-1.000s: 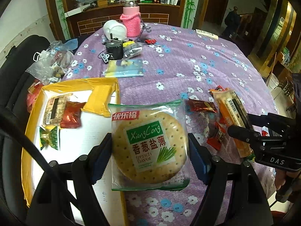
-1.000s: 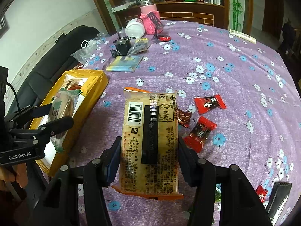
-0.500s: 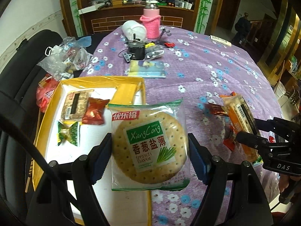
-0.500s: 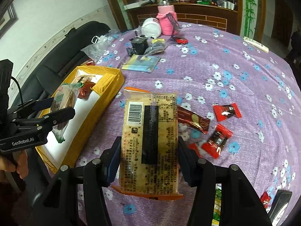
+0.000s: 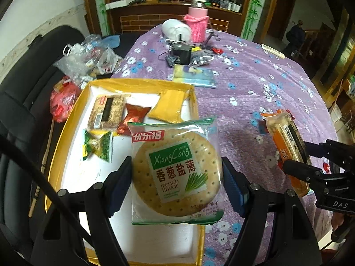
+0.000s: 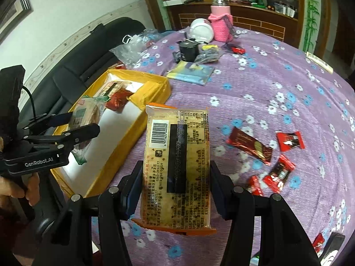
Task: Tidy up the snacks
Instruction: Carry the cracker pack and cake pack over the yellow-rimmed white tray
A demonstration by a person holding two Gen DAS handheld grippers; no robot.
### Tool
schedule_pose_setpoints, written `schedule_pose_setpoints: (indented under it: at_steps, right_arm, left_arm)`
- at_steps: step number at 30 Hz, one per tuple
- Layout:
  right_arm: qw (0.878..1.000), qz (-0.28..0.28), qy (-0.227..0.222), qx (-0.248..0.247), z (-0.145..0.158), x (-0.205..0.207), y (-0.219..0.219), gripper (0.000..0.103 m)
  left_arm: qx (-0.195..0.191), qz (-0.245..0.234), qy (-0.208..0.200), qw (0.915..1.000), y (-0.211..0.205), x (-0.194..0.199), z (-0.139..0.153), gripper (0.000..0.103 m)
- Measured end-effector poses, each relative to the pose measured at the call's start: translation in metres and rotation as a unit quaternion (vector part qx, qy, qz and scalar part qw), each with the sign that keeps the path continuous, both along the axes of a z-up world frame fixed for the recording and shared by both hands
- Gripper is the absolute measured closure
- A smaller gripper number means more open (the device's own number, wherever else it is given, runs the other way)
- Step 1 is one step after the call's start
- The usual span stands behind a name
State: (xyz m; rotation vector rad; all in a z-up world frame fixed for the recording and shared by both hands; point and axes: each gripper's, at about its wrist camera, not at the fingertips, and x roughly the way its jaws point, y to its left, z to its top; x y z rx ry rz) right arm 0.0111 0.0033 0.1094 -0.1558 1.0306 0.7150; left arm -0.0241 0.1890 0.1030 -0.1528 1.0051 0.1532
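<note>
Over the yellow-walled cardboard box (image 5: 66,130), the left gripper (image 5: 177,175) clamps a round cracker packet (image 5: 175,173), while the right gripper (image 6: 176,188) pinches an orange-edged biscuit pack (image 6: 176,164).

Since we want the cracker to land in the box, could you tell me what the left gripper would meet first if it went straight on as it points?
Probably the white floor of the yellow box: the left gripper, holding the cracker pack, points down over it. Depth is uncertain.

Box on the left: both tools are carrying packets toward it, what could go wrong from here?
1. The cracker packet is pinched only by its edges in the left tool; it may slip or the cracker crack.
2. The orange packet in the right tool hangs over the cloth, short of the box; released early, it would miss.
3. The tools are close together; they might collide over the box.
</note>
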Motion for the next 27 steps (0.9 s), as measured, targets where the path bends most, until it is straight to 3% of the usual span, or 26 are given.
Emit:
schedule_pose_setpoints:
  at_steps: [4, 7, 19, 27]
  right_arm:
    - [1.0, 0.016, 0.012, 0.009, 0.001, -0.003, 0.016, 0.048]
    - [0.999, 0.025, 0.029, 0.017, -0.001, -0.005, 0.028, 0.048]
    - [0.991, 0.043, 0.121, 0.047, -0.011, -0.003, 0.1, 0.048]
    - [0.985, -0.014, 0.168, 0.034, -0.033, 0.016, 0.143, 0.048]
  left_arm:
    - [-0.048, 0.033, 0.014, 0.9982, 0.028, -0.009, -0.009, 0.026]
    - [-0.064, 0.059, 0.026, 0.9959, 0.047, -0.018, -0.019, 0.026]
    - [-0.073, 0.108, 0.057, 0.9898, 0.102, -0.04, -0.045, 0.026]
    - [-0.068, 0.101, 0.066, 0.9904, 0.115, -0.04, -0.054, 0.026]
